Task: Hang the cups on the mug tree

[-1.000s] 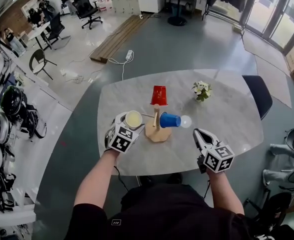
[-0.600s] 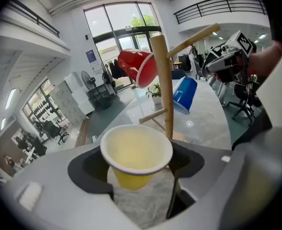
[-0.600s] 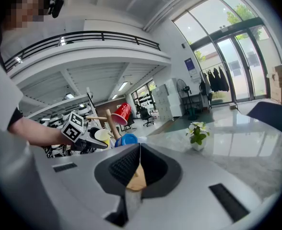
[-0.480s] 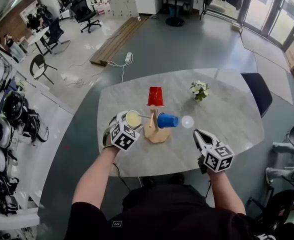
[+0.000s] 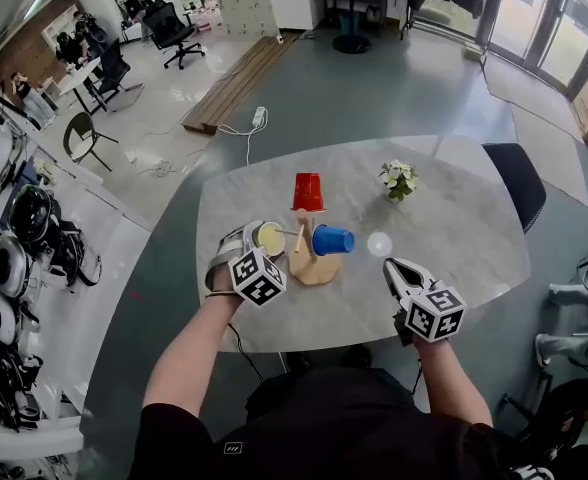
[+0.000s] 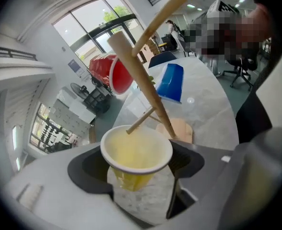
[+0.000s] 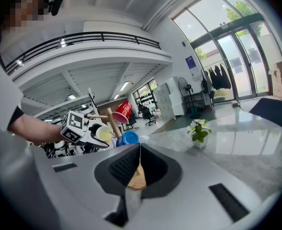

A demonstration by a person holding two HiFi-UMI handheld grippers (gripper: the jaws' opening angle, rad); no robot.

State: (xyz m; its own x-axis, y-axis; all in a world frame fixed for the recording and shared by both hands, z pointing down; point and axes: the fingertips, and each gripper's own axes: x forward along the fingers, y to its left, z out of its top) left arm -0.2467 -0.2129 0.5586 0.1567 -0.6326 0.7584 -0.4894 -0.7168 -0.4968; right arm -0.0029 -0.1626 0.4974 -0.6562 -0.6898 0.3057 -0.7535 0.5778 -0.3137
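A wooden mug tree (image 5: 310,256) stands on the marble table (image 5: 454,233). A red cup (image 5: 307,192) hangs upside down on its far peg, and a blue cup (image 5: 332,240) lies on its right peg. My left gripper (image 5: 257,248) is shut on a yellow cup (image 5: 269,238) just left of the tree. In the left gripper view the yellow cup (image 6: 136,155) sits between the jaws, and a thin peg (image 6: 142,120) reaches into its mouth. My right gripper (image 5: 396,268) hovers at the right of the tree, shut and holding nothing (image 7: 139,150).
A pale translucent cup (image 5: 378,243) sits on the table right of the blue cup. A small pot of white flowers (image 5: 400,180) stands at the far right. A black chair (image 5: 519,188) is pushed up to the table's right edge.
The left gripper has rolled about its own axis with the yellow cup in it, staying beside the tree. The right gripper has kept still.
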